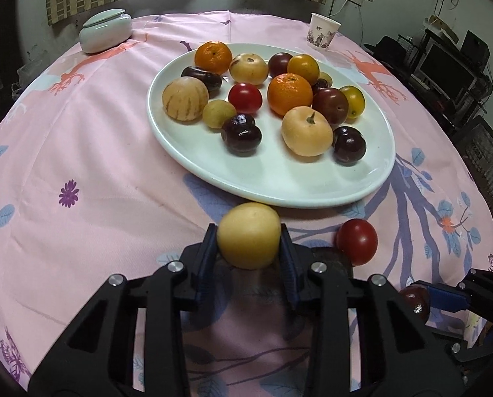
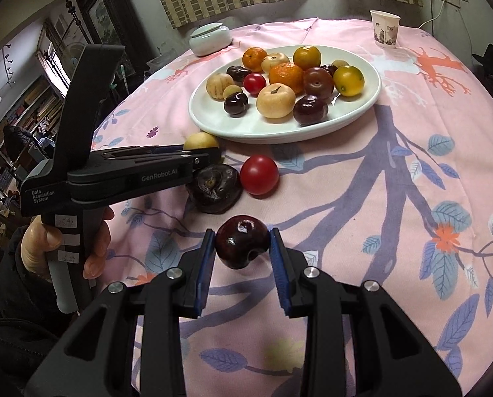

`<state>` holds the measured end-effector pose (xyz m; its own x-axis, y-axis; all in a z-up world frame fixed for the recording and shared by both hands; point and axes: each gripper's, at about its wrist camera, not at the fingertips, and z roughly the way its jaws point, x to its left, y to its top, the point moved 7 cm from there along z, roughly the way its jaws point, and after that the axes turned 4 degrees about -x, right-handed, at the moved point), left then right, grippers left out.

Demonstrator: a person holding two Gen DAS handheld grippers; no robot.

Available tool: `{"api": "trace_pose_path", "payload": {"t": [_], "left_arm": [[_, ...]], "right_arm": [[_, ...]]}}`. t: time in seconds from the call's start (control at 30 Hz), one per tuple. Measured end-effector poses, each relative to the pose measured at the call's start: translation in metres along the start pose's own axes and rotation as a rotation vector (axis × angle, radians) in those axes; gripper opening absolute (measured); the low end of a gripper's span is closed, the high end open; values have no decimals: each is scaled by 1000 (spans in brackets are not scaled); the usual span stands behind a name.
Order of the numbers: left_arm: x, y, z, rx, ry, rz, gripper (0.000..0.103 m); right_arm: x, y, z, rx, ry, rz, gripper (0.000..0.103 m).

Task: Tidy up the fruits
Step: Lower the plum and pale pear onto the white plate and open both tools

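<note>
Your left gripper has its fingers closed on a yellow fruit, just off the near rim of the plate. Your right gripper has its fingers clamped narrowly on a dark plum over the pink tabletop, toward its near edge. A red tomato and a dark wrinkled fruit lie between the plum and the plate. The plate holds the other fruits, toward the far edge.
</note>
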<state>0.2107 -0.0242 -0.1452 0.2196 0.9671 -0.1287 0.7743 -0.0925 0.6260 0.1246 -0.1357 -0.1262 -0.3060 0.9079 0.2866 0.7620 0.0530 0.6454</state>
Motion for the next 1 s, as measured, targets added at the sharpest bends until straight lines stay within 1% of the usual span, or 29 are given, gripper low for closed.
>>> {"api": "trace_pose_path", "payload": {"t": [0.13, 0.33, 0.47, 0.57, 0.67, 0.77, 0.9, 0.97, 1.0], "left_arm": [[-2, -4, -16, -28, -10, 3, 36], [-5, -16, -65, -111, -61, -12, 36], [-3, -18, -78, -121, -70, -16, 36], [-1, -13, -79, -120, -65, -15, 36], [-3, -2, -78, -105, -66, 5, 36], [-10, 21, -72, -95, -74, 52, 36], [-15, 62, -43, -57, -71, 79, 36], [-18, 79, -23, -28, -70, 88, 36], [-18, 87, -12, -21, -53, 82, 36]], "right_arm": [[4, 1, -1, -3, -2, -9, 34], [7, 3, -1, -8, -9, -18, 34], [10, 3, 0, -4, -5, -23, 34], [10, 5, 0, -3, -11, -34, 34], [7, 16, -4, -9, -39, -66, 34], [-5, 42, -8, -43, -99, -120, 34], [-33, 84, -4, -95, -172, -141, 33], [-43, 102, 5, -108, -184, -159, 33], [-49, 108, 11, -103, -180, -158, 33]]}}
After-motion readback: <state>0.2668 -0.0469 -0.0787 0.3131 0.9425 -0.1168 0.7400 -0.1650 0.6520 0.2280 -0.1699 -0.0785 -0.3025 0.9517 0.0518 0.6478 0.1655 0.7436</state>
